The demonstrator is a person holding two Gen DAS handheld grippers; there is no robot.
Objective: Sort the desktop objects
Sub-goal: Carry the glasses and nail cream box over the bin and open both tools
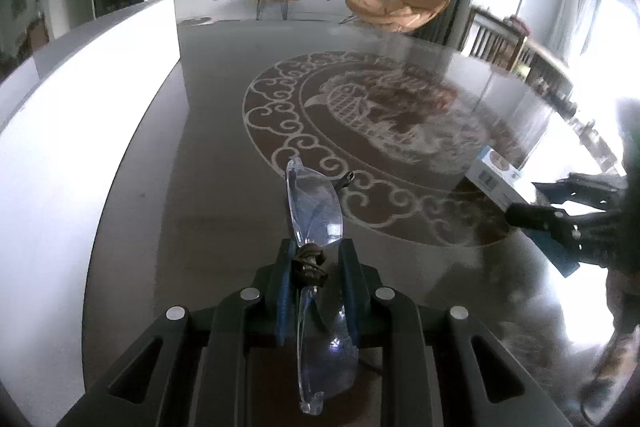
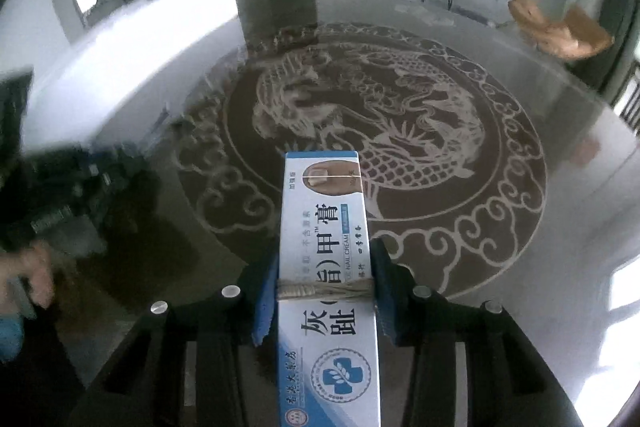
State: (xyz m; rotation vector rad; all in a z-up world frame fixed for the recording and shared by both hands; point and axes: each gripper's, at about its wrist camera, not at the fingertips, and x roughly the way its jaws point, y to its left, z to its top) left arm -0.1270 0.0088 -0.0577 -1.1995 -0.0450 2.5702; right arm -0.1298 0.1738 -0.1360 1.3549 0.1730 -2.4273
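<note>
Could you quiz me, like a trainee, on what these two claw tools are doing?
1. True or false: the left gripper is shut on the clear plastic safety glasses.
2. What does the right gripper hold? A) a mug B) the long white-and-blue cardboard nail cream box C) nothing
3. Fill in: the dark glossy table bears a pale ______ design inside a ring of clouds.

Key: 1 true. 2 B. 3 dragon.

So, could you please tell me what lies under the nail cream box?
Under the nail cream box shows the glass table with its dragon medallion; whatever lies directly beneath the box is covered.
</note>
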